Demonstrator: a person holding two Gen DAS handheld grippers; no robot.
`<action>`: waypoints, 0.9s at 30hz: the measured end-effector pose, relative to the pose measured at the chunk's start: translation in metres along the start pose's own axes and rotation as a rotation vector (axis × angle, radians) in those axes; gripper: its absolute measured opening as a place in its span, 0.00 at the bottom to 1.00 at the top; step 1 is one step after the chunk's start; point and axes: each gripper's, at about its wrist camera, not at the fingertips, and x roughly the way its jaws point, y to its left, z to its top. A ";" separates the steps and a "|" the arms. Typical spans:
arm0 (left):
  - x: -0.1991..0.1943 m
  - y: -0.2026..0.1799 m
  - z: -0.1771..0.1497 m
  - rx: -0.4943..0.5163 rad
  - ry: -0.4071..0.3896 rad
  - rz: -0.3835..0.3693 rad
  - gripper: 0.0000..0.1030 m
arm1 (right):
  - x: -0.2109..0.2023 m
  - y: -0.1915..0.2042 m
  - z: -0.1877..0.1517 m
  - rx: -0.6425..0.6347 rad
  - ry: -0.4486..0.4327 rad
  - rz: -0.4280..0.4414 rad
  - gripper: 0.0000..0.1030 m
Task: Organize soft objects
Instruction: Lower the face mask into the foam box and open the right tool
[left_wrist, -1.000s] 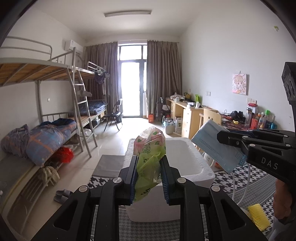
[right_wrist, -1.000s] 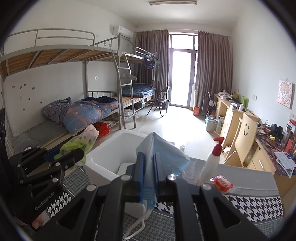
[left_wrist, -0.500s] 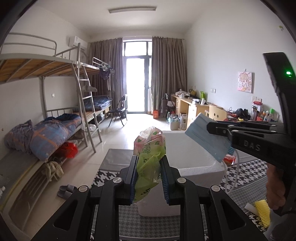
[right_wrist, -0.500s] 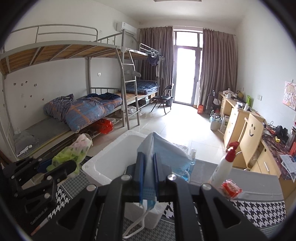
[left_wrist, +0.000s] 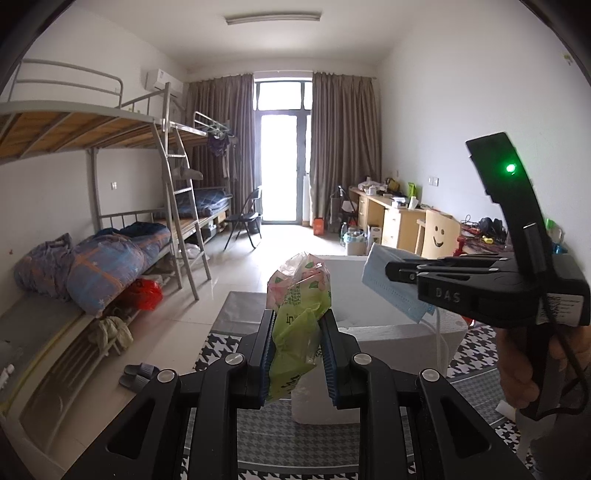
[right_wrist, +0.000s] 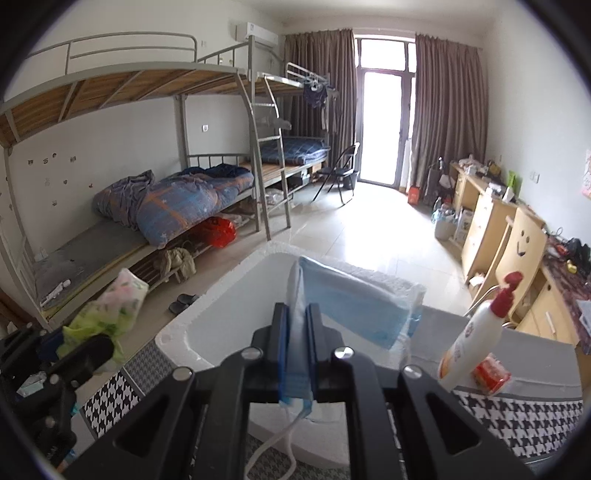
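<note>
our left tool stays clenched on the green tissue pack, beside the white foam box. our right tool, gripping the blue mask, has moved over the box.

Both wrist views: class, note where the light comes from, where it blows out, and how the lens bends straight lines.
Left wrist view: daylight from the balcony door is overexposed; the bunk bed rails bow near the dark circular rim. Right wrist view: the door is blown out again, with glare across the floor tiles; the blue face mask stays sharp.
</note>
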 end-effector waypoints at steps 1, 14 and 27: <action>0.000 0.000 0.000 0.000 0.001 0.000 0.24 | 0.002 0.000 0.000 -0.001 0.006 0.003 0.13; -0.004 -0.004 0.000 0.002 -0.005 -0.003 0.24 | 0.019 -0.001 -0.001 -0.005 0.093 0.053 0.32; 0.009 -0.010 0.011 0.016 0.012 -0.047 0.24 | -0.009 -0.009 0.001 0.008 0.019 0.030 0.67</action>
